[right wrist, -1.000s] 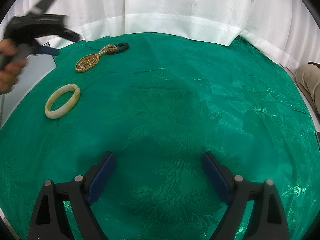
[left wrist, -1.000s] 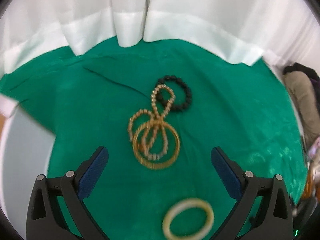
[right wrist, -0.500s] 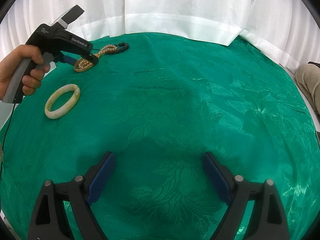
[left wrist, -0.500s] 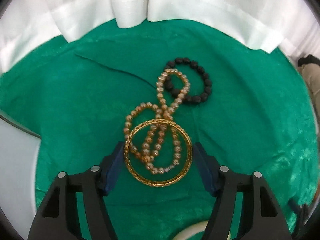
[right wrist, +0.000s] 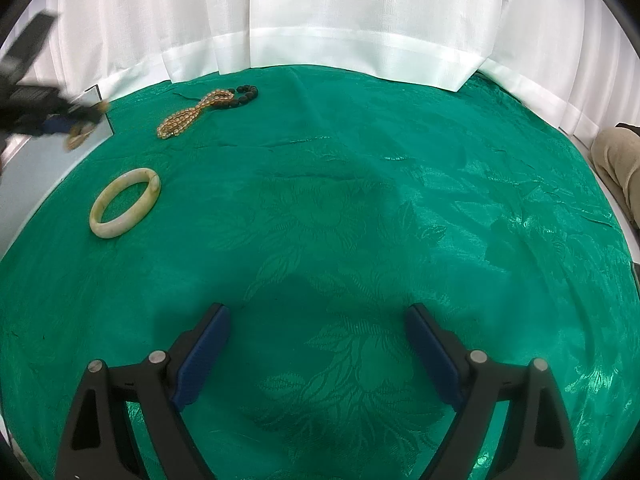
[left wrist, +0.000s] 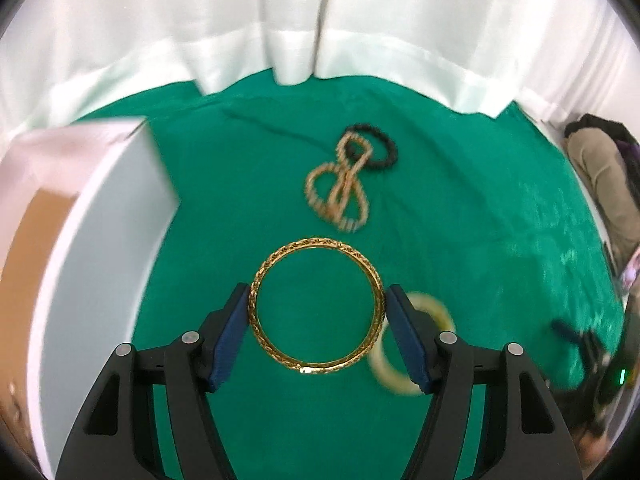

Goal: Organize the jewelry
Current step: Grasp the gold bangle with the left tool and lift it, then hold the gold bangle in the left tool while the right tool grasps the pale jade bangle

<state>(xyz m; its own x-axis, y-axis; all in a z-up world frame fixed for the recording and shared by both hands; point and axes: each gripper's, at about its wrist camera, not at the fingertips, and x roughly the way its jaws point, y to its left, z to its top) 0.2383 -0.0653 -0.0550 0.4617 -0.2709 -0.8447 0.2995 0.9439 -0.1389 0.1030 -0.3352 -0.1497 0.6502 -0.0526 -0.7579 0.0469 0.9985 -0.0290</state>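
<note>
My left gripper (left wrist: 318, 304) is shut on a gold bangle (left wrist: 280, 258) and holds it lifted above the green cloth (left wrist: 480, 220). A tan bead necklace (left wrist: 338, 194) and a black bead bracelet (left wrist: 382, 148) lie on the cloth beyond it. A pale jade bangle (left wrist: 440, 316) lies below, partly hidden by the right finger. In the right wrist view the left gripper (right wrist: 86, 124) is a blur at far left over the box, the necklace (right wrist: 192, 114), black bracelet (right wrist: 246, 94) and jade bangle (right wrist: 124, 202) lie at the left. My right gripper (right wrist: 318, 356) is open and empty.
A white box (left wrist: 92, 248) with a brown inside stands at the left of the cloth; it also shows in the right wrist view (right wrist: 48, 160). White curtains (right wrist: 320, 12) hang behind the table. A person's beige-clad leg (right wrist: 620, 160) is at the right edge.
My left gripper has closed on the gold bangle, lifted it off the necklace and moved left toward the white box. The right gripper has not moved.
</note>
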